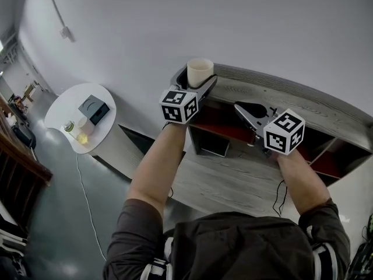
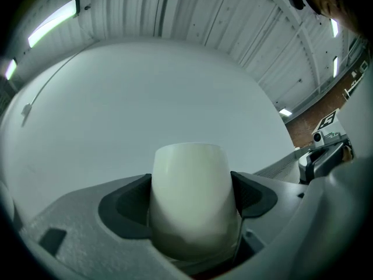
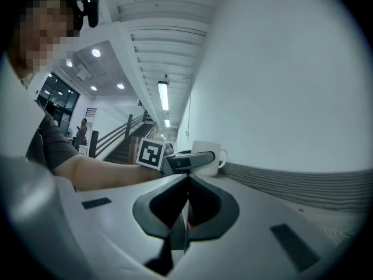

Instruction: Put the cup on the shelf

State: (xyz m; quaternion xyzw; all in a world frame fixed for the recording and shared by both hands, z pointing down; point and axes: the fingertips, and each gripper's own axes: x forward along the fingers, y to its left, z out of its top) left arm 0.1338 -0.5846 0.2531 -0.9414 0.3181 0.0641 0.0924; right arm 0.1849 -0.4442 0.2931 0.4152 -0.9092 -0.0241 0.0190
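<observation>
A cream cup (image 1: 200,70) stands upright between the jaws of my left gripper (image 1: 199,81), which is shut on its sides. It is over the left end of the grey wooden shelf's top (image 1: 303,98); whether its base touches the board I cannot tell. In the left gripper view the cup (image 2: 191,191) fills the gap between the dark pads (image 2: 252,196). My right gripper (image 1: 239,108) is shut and holds nothing, hovering over the shelf's middle. In the right gripper view its jaws (image 3: 186,206) meet, and the cup (image 3: 208,155) with its handle shows beyond.
The shelf has red-lined compartments (image 1: 218,124) below its top and stands against a white wall. A round white table (image 1: 58,109) with a dark box (image 1: 93,109) and small items stands at the left. A cable (image 1: 87,200) runs across the floor.
</observation>
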